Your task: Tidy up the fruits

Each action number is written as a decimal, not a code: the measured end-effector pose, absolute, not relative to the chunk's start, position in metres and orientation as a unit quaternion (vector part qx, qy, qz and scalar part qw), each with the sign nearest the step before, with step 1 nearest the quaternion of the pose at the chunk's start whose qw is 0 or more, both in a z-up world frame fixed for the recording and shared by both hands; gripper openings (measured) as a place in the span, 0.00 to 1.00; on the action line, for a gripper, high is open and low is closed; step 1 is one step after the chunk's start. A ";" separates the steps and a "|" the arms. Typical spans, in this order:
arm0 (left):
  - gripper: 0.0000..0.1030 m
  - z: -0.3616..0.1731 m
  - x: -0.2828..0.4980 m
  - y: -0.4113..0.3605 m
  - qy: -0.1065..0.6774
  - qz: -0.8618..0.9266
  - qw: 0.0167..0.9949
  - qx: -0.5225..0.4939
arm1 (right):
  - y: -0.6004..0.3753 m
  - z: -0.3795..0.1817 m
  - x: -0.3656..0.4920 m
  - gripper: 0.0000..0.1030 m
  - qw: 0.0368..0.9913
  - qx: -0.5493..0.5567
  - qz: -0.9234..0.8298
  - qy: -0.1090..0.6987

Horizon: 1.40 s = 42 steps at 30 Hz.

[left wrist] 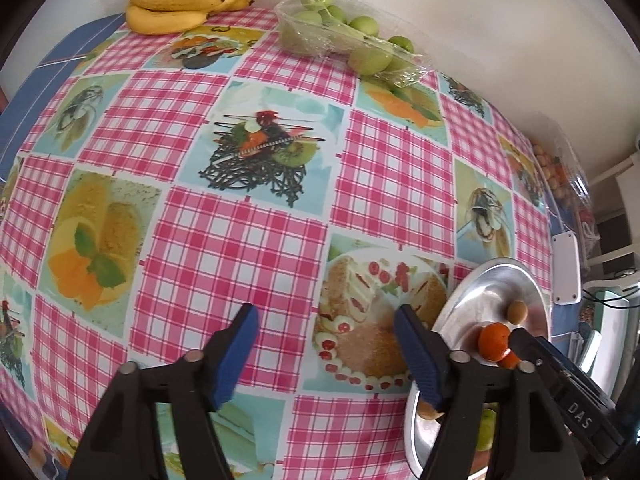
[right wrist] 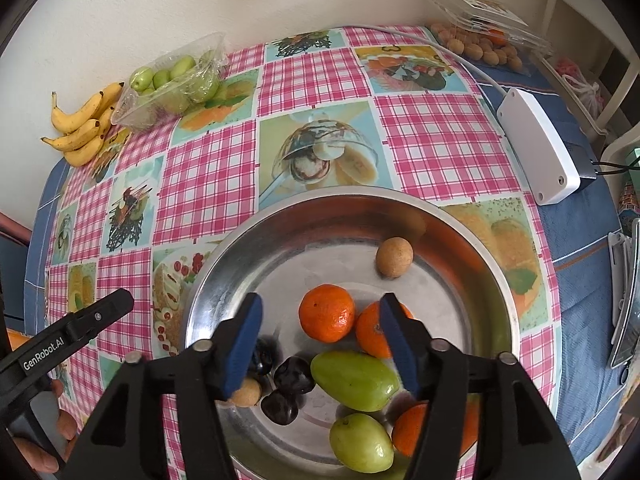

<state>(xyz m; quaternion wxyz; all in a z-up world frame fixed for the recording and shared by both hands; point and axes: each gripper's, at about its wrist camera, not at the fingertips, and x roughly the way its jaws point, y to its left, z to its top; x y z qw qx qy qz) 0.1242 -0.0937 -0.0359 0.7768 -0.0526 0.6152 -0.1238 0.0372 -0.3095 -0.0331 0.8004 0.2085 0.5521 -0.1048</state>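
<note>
My right gripper (right wrist: 320,308) hangs open over the metal bowl (right wrist: 460,224). A tangerine (right wrist: 327,312) lies below the gap, and the pads do not touch it. Also in the bowl are two more tangerines, two green fruits (right wrist: 354,380), dark cherries (right wrist: 292,376) and brown longans (right wrist: 394,257). My left gripper (left wrist: 324,320) is open and empty above the checked tablecloth, just left of the bowl (left wrist: 500,276). By the wall lie bananas (left wrist: 180,0) and a plastic tray of green fruits (left wrist: 344,36).
At the far right corner stands a clear box of longans (right wrist: 480,48). A white power box (right wrist: 540,148) with a cable lies right of the bowl on blue cloth. A person's hand (right wrist: 40,440) holds the left gripper at the lower left.
</note>
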 end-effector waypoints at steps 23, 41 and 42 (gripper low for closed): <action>1.00 -0.035 0.127 -0.083 0.588 -0.075 0.805 -0.029 | -0.313 -0.032 0.033 0.99 0.805 0.214 -0.131 0.538; 1.00 -0.030 0.120 -0.084 0.564 -0.091 0.821 -0.015 | -0.307 -0.031 0.029 0.99 0.805 0.212 -0.137 0.537; 1.00 -0.029 0.119 -0.084 0.561 -0.094 0.822 -0.010 | -0.306 -0.030 0.028 0.99 0.806 0.212 -0.137 0.536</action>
